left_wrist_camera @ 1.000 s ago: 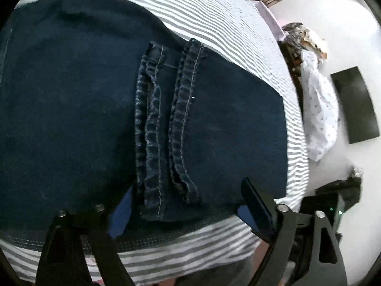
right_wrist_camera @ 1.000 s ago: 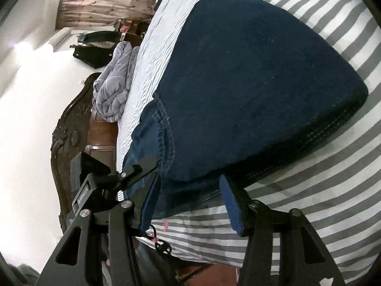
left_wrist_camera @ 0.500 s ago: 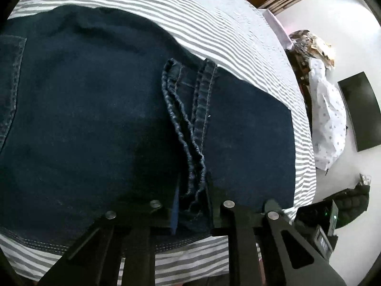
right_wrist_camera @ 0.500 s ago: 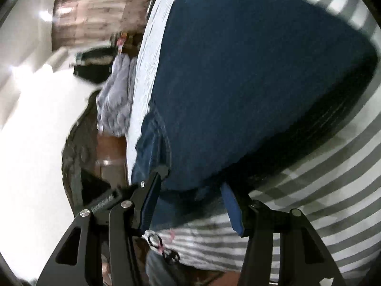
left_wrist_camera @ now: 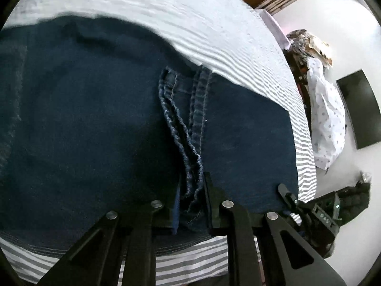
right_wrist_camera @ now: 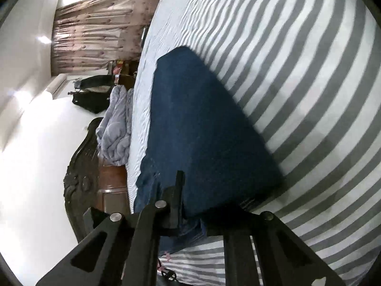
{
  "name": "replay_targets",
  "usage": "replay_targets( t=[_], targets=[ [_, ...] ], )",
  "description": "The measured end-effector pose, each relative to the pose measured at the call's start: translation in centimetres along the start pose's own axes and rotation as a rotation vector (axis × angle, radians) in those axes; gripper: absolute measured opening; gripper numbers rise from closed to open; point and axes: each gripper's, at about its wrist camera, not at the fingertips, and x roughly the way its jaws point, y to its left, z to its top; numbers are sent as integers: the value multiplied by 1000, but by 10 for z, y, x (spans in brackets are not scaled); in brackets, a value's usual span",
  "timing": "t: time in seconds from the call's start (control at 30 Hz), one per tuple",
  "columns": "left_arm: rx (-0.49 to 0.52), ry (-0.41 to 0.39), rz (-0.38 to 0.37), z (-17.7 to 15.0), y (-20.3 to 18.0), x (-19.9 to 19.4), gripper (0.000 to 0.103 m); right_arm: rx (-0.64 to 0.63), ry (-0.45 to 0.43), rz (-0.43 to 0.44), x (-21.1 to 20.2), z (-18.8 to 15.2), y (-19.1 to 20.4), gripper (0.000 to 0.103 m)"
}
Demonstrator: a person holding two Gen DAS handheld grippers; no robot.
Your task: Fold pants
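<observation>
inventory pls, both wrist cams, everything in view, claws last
jeans: 1, dark blue, partly folded, lying on the bed, hems stacked near the left claw
bed sheet: 1, grey and white stripes, under the jeans
bed frame: 1, dark carved wood, at the bed's edge in the right view
blanket: 1, pale grey, bunched beside the bed
curtain: 1, pinkish brown, far wall in the right view
black bag: 1, black, on the floor near the curtain
dotted cloth: 1, white with dots, hanging beside the bed in the left view
dark panel: 1, black, on the white wall
left claw: 1, black, shut on the jeans' hems
right claw: 1, black, shut on the jeans' edge
</observation>
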Motion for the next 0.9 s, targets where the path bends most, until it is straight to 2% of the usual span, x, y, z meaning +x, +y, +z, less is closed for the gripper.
replay_targets(
  t=[0.13,0.27,0.43,0.47,0.53,0.6,0.73,0.83,0.9],
  targets=[
    [35,-28,8,-2,1,-20,17,-33,19,32,6,-3,21,11],
    [18,-41,48,-6,26,-28,17,-100,72,9,22,-15,35,11],
    [-3,-8,99,-7,57,-9,17,-145,139,-94,51,-35,26,11],
    [-5,-5,94,-7,55,-6,17,-145,139,-117,55,-37,24,11],
    [17,-13,93,-6,53,-5,17,-124,137,-106,54,-36,21,11],
    [65,-21,117,-6,46,-5,17,-143,140,-117,54,-35,26,11],
    [83,-23,161,-4,44,-2,17,-152,145,-150,59,-35,28,12],
    [75,8,165,-3,53,-2,18,-86,152,-144,52,-37,22,19],
    [81,21,171,-3,54,-8,23,-131,169,-196,46,-42,31,28]
  ],
)
